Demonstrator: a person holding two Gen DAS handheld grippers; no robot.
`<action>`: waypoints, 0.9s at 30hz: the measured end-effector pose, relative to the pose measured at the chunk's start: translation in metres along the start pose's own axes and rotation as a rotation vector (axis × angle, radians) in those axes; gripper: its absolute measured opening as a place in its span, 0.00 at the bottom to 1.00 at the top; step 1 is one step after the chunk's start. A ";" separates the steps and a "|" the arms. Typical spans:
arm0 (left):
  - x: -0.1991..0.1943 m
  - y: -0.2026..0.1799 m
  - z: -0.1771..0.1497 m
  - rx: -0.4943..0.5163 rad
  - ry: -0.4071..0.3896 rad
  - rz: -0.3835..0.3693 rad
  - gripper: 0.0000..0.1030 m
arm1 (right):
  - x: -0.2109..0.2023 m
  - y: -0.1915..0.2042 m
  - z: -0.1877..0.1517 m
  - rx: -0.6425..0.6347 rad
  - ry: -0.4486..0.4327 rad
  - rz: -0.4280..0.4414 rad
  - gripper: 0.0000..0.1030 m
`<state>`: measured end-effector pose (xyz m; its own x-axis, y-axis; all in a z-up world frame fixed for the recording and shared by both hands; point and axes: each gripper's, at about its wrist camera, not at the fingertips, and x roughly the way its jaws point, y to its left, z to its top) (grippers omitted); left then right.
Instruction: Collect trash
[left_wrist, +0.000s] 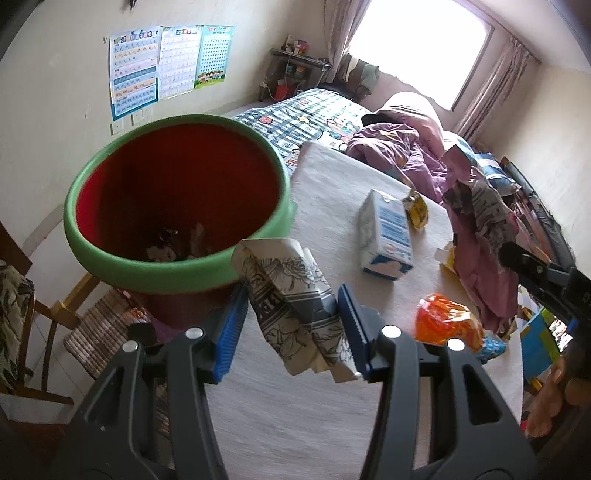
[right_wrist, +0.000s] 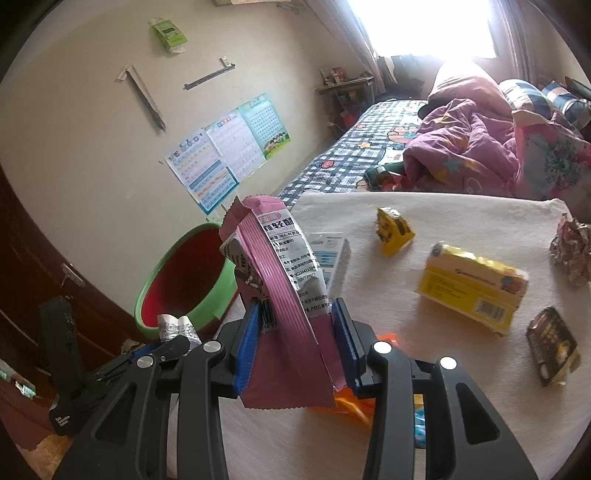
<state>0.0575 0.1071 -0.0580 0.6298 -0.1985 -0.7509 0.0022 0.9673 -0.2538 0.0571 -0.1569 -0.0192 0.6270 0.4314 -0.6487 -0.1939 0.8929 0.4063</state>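
Left view: the left claw (left_wrist: 291, 325) pinches a crumpled paper (left_wrist: 295, 295) just beside the bin (left_wrist: 177, 266), above the table (left_wrist: 332, 184). It looks like the carry-to-bin step. Next, I think, the paper must go over the red hole before letting go.

Right view: the right claw (right_wrist: 295, 332) pinches a pink wrapper (right_wrist: 280, 280), farther from the bin (right_wrist: 147, 306). It likely goes in after.
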 end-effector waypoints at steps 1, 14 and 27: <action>0.000 0.005 0.002 0.001 0.001 0.001 0.47 | 0.004 0.004 0.000 0.002 0.002 0.000 0.37; 0.004 0.056 0.042 0.027 -0.014 -0.069 0.42 | 0.048 0.057 0.005 0.012 0.010 -0.024 0.37; 0.012 0.099 0.074 0.013 -0.028 -0.063 0.32 | 0.079 0.085 0.014 0.025 0.020 -0.047 0.37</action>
<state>0.1231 0.2121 -0.0471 0.6494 -0.2546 -0.7166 0.0528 0.9551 -0.2915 0.1011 -0.0488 -0.0270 0.6197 0.3919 -0.6800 -0.1457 0.9088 0.3909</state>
